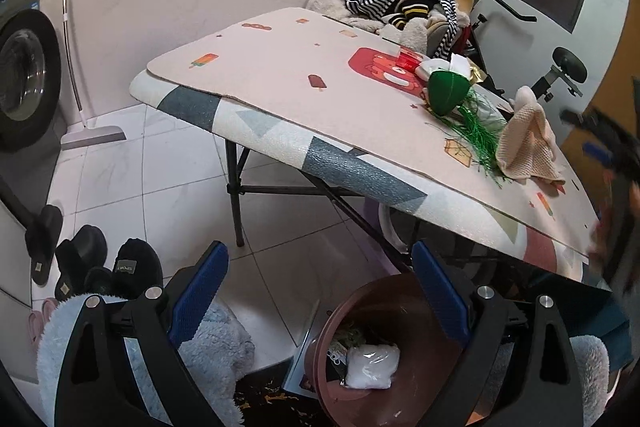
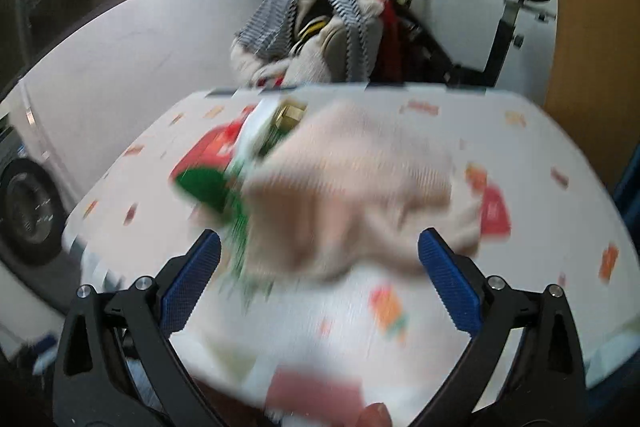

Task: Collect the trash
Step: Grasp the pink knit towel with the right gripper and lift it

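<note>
Blue pads on the left gripper (image 1: 320, 291) stand wide apart with nothing between them, over floor tiles and the rim of a brown bin (image 1: 360, 311) at 5 o'clock in the left view. Inside the bin lie a white bag (image 1: 372, 365) and some scraps. A table (image 1: 280, 135) with a pink mat fills the upper right. On it, toward 2 o'clock, sits the trash: a green cone (image 1: 444, 93), green strands (image 1: 478, 133) and a red wrapper (image 1: 408, 61), with a beige cloth (image 1: 528, 139) touching the strands. Dark slippers (image 1: 100, 263) sit at 8 o'clock.

The right gripper (image 2: 320, 267) has its fingers wide apart too, holding nothing. Its view is blurred; the cloth (image 2: 352, 187) lies at centre just ahead of the pads, the green trash (image 2: 208, 187) at 9 o'clock beside it.
</note>
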The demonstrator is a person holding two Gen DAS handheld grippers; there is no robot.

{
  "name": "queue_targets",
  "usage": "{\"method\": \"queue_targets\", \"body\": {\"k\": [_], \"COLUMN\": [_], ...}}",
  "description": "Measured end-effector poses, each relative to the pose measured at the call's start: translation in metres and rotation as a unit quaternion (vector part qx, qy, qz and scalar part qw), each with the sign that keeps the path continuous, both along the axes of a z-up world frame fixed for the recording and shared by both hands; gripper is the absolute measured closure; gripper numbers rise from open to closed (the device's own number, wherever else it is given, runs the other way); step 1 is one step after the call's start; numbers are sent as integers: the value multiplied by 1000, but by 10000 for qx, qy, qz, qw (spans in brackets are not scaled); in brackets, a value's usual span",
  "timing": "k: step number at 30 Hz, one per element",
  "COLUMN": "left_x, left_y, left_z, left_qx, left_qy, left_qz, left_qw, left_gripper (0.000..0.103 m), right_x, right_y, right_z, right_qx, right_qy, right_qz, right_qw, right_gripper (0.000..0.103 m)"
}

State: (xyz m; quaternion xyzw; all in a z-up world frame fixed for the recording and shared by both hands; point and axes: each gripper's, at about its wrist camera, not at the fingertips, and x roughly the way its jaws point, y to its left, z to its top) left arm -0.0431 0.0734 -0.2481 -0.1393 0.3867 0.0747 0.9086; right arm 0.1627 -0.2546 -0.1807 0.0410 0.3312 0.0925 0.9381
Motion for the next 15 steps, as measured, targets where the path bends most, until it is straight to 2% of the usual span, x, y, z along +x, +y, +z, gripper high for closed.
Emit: {"method": "queue_targets", "body": {"k": [3, 8, 9, 10, 11, 12, 13, 15], "left_x": [5, 12, 13, 13, 13, 13, 14, 15], "left_y": [3, 5, 6, 6, 8, 8, 9, 9], "left_z": [-4, -9, -9, -9, -10, -10, -11, -14], "left_qx": [-27, -50, -56, -62, -71, -78, -92, -141], "left_qy": [57, 126, 117, 108, 96, 94, 106, 144], "left_qz": [36, 35, 41, 49, 65, 73, 84, 82], "left_qw": [10000, 9999, 9999, 9999, 9999, 9999, 9999, 9998], "left_gripper": [12, 12, 12, 12, 12, 12, 12, 12], "right_x": [38, 75, 76, 73, 70, 68, 65, 61], "right_y": [16, 44, 46, 47, 42, 38, 31, 16], "right_z": [0, -26, -30, -31, -26, -21, -11, 16], "right_qx": [-238, -937, -1050, -1107, -1088, -975, -846, -626], "right_qy": [38, 604, 699, 700, 645, 570, 463, 153], "right_qz": [-82, -106, 25, 39, 26, 18, -20, -129], "right_qw": [9997, 9937, 9920, 9914, 9920, 9936, 9953, 9978], "right_gripper": [6, 7, 26, 39, 58, 83, 89, 91]}}
